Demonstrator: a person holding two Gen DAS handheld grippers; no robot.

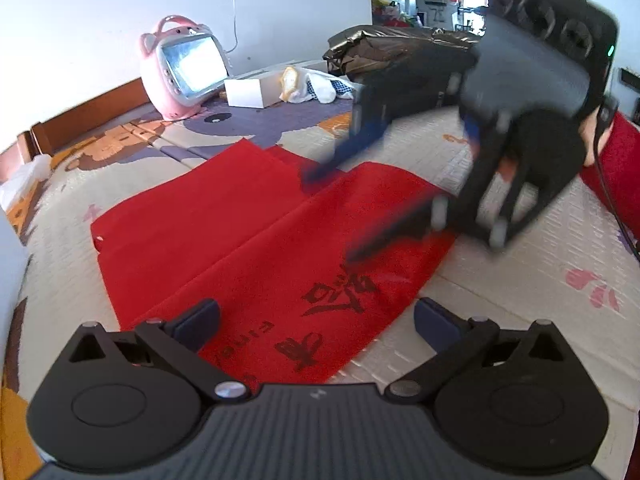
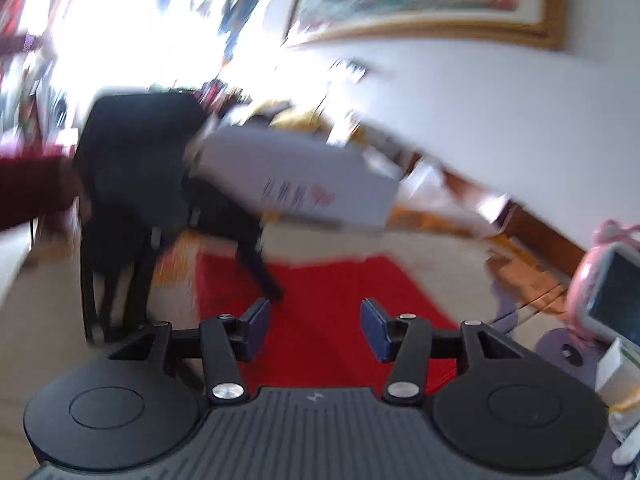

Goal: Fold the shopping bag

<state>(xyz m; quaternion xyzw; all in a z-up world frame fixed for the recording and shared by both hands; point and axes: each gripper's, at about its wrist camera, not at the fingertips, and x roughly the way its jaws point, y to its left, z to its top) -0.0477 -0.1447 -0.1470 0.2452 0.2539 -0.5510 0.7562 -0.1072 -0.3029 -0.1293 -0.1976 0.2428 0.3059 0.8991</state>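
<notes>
The red shopping bag [image 1: 248, 240] lies flat on the patterned play mat [image 1: 500, 304], creased lengthwise into panels, with dark printed characters near its close end. In the left wrist view the left gripper [image 1: 316, 320] hovers over that printed end, jaws spread wide with nothing between them. The right gripper [image 1: 332, 208], blurred, comes in from two o'clock with its jaws apart over the bag's far half; whether its tips touch the cloth I cannot tell. In the right wrist view the right gripper's own jaws stand parted above red fabric, gripping nothing. A pink toy screen [image 1: 182, 66] stands at eleven o'clock, a white box [image 1: 256, 90] beside it, against a white wall [image 1: 100, 12].
</notes>
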